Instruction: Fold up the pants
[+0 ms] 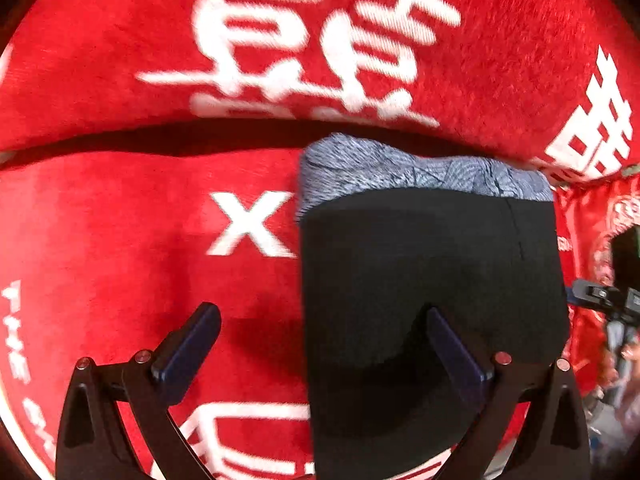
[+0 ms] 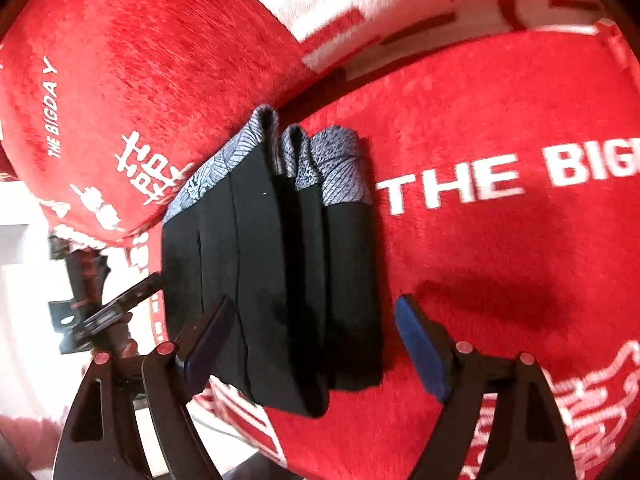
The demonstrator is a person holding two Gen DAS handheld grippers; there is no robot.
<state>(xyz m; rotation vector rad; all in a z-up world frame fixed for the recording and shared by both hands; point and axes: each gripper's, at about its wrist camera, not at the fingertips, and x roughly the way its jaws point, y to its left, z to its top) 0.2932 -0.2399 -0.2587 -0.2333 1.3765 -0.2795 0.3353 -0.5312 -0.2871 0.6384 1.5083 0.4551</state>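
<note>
The left tool [image 1: 322, 344] hangs with its jaws spread wide and holds nothing: the left pad [image 1: 188, 354] is over bare red plush, the right pad [image 1: 456, 354] over black cloth without pressing it. The pants [image 1: 432, 280], black with a blue-grey patterned band at the far end, lie folded into a compact stack on the red blanket [image 1: 120, 220] printed with white characters. From the right wrist the pants [image 2: 272, 280] show 3 or so folded layers side by side. The right tool [image 2: 312, 340] is also wide open around the stack's near end, gripping nothing.
</note>
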